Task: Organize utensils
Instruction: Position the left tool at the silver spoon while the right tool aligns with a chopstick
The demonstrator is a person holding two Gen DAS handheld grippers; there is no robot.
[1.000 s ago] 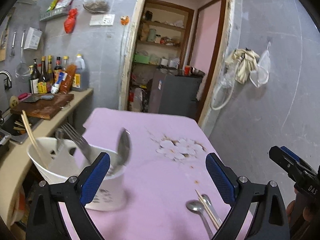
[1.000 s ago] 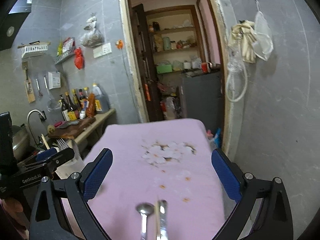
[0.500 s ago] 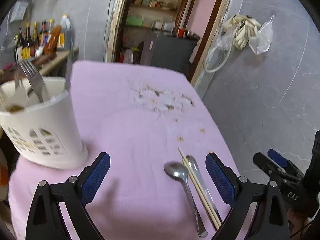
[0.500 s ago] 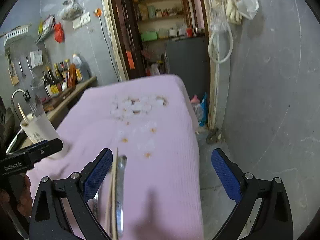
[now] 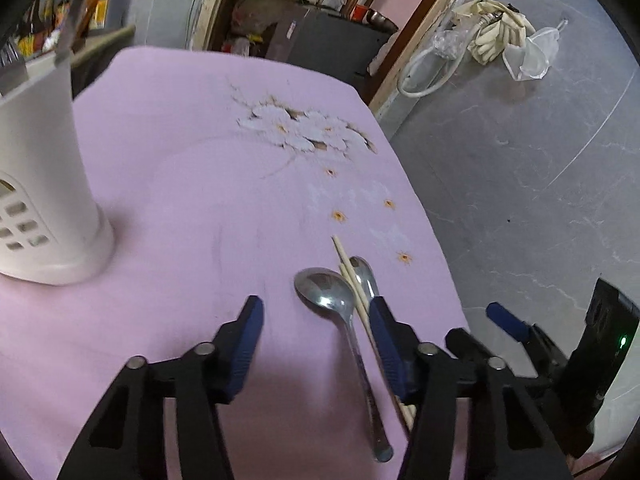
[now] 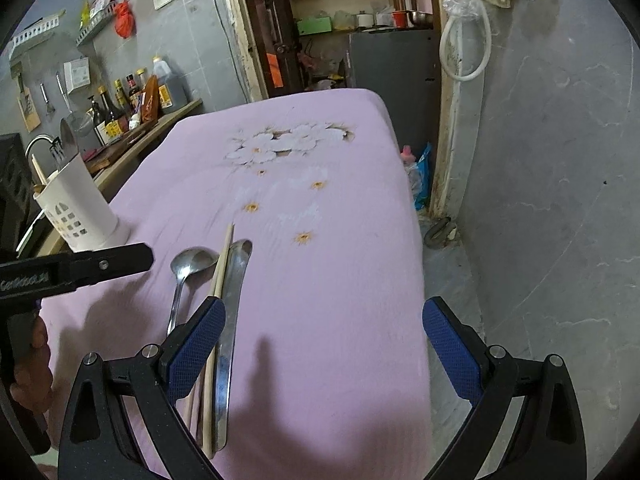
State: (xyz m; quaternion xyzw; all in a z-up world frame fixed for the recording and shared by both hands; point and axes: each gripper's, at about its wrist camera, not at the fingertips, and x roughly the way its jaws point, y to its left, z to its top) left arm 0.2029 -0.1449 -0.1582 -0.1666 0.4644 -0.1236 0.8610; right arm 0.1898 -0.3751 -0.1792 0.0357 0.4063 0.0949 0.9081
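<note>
A steel spoon point(image 5: 340, 308) lies on the pink tablecloth point(image 5: 200, 160) with a pair of wooden chopsticks point(image 5: 360, 296) and a second spoon point(image 5: 364, 276) right of it. My left gripper point(image 5: 316, 312) is open, low over the spoon's bowl. A white utensil holder point(image 5: 44, 176) with a fork and other utensils stands at the left. In the right wrist view the spoon point(image 6: 184, 276), chopsticks point(image 6: 220, 272) and second spoon point(image 6: 232, 300) lie by the left finger point(image 6: 196, 344) of my open, empty right gripper point(image 6: 324, 340). The holder point(image 6: 76, 208) is far left.
The table's right edge drops to a grey floor point(image 5: 520, 184). A kitchen counter with bottles point(image 6: 132, 104) and a sink runs along the left. A doorway with a dark cabinet point(image 6: 392, 76) is behind the table.
My left gripper has left the utensil holder, swung right and down to the loose spoon, and its jaws have narrowed. My right gripper has tilted down toward the utensils.
</note>
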